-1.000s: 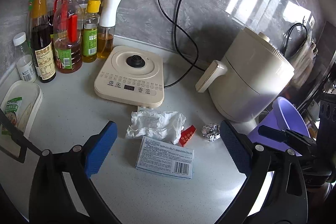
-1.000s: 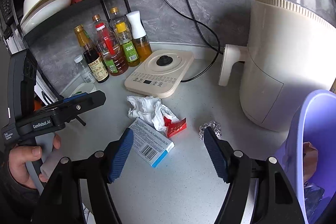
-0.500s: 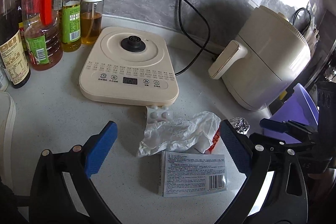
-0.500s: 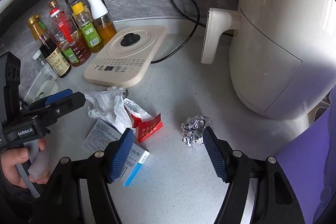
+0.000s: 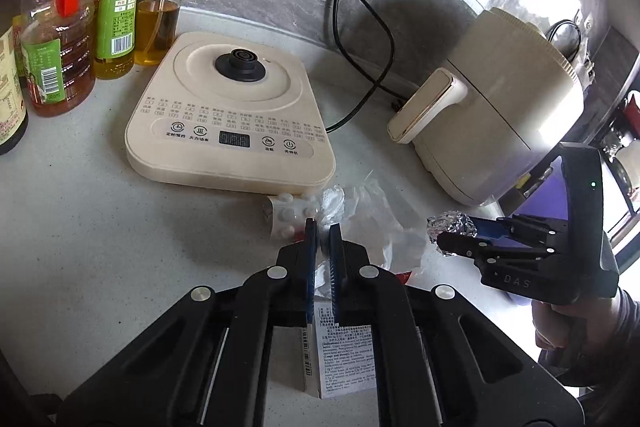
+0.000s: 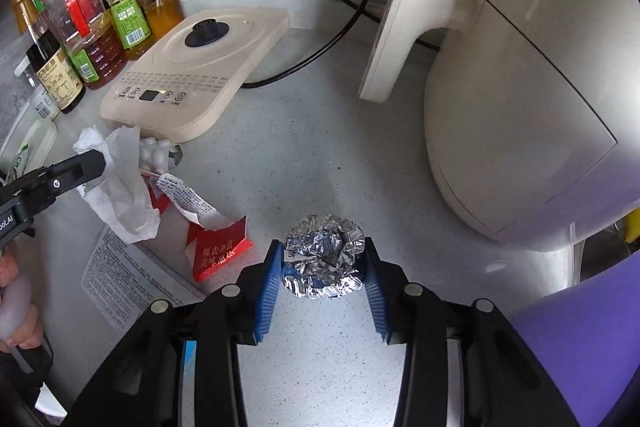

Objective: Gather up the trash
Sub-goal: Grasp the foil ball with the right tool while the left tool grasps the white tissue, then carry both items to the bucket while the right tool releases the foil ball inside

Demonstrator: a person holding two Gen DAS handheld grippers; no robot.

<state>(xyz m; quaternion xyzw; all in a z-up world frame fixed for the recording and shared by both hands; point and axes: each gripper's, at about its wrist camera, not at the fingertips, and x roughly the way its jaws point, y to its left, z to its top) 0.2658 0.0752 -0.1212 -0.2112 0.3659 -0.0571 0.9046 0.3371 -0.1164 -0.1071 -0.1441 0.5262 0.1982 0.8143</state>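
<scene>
Speckled grey countertop (image 6: pixel 320 155): crumpled silver foil ball (image 6: pixel 324 255), just beside the cream air fryer (image 6: pixel 520 87), sits squarely between right gripper (image 6: pixel 322 267) jaws, just closing onto it; left gripper (image 5: pixel 323 239) pinched tight on crumpled white plastic wrapper (image 5: pixel 372 211)

Your left gripper (image 5: pixel 323 239) covers the middle of the leaflet (image 5: pixel 347 359), so only strips of its print show, too fine to read. Where its fingers (image 5: pixel 310 259) meet the plastic wrap (image 5: pixel 366 215), the wrap is clear and blurred; you cannot tell how much of it they pinch. The pill sheet (image 5: pixel 286 215) lies half under that wrap. The bottles (image 5: pixel 60 27) are cut off at the top and left edges. In the right view, the purple bin (image 6: pixel 580 343) runs off the corner, and the fryer (image 6: pixel 532 87) off the right edge. The foil ball (image 6: pixel 324 255) hides the worktop (image 6: pixel 320 167) beneath it.
</scene>
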